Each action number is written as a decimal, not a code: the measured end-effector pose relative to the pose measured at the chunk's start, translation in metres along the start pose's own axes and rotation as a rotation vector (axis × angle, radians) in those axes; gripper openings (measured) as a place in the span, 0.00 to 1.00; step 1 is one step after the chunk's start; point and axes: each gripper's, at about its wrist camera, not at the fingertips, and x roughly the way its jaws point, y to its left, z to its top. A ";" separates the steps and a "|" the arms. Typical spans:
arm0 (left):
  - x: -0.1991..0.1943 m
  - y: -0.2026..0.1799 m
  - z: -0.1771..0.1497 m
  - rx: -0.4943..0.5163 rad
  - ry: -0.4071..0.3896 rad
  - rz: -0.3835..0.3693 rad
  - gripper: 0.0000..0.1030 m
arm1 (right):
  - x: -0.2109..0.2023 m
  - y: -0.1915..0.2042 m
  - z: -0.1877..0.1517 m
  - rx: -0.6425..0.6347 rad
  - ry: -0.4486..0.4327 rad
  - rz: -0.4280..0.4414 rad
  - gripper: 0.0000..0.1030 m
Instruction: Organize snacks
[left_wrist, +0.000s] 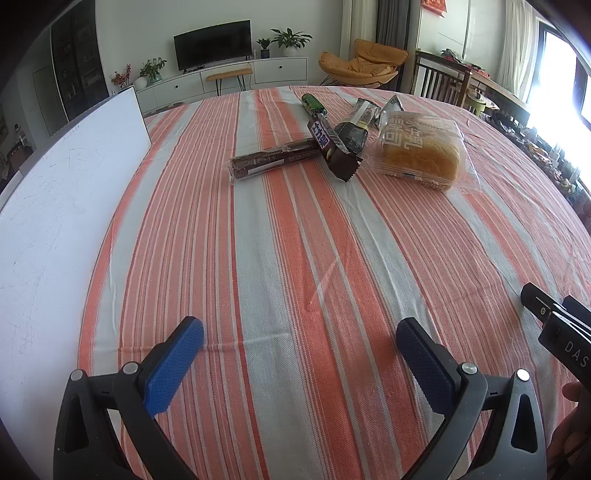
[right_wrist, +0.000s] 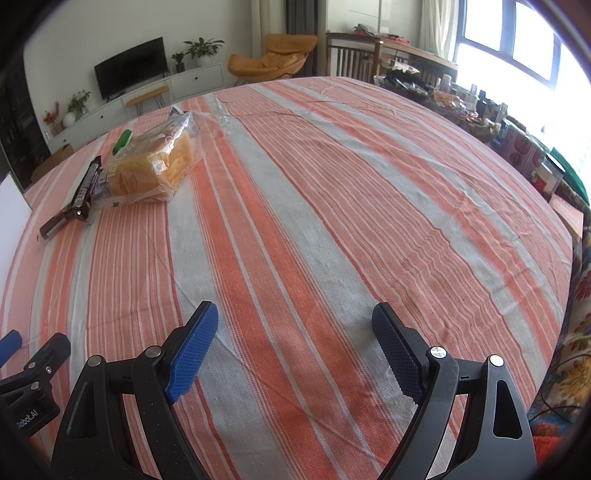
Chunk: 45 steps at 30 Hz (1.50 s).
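Several snacks lie in a cluster at the far side of the striped tablecloth (left_wrist: 295, 258). A bagged bread loaf (left_wrist: 421, 151) is on the right, also in the right wrist view (right_wrist: 151, 170). A brown chocolate bar (left_wrist: 332, 147) leans over a long brown biscuit pack (left_wrist: 273, 158). A dark green pack (left_wrist: 354, 129) and a green roll (left_wrist: 313, 103) lie behind. My left gripper (left_wrist: 299, 339) is open and empty, well short of the snacks. My right gripper (right_wrist: 295, 328) is open and empty over bare cloth.
A white board (left_wrist: 66, 206) lies along the table's left side. The right gripper's body (left_wrist: 557, 325) shows at the left view's right edge. A cluttered side table (right_wrist: 480, 110) and boxes stand past the table's right edge. Living room furniture is behind.
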 end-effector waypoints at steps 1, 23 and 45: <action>0.000 0.000 0.000 0.000 0.000 0.000 1.00 | 0.000 0.000 0.000 0.000 0.000 0.000 0.85; 0.000 0.000 0.000 0.000 0.000 0.000 1.00 | 0.000 0.000 0.000 0.000 0.000 0.000 0.85; -0.001 0.004 0.014 0.052 0.152 -0.032 1.00 | 0.000 -0.001 0.000 0.000 0.001 0.000 0.85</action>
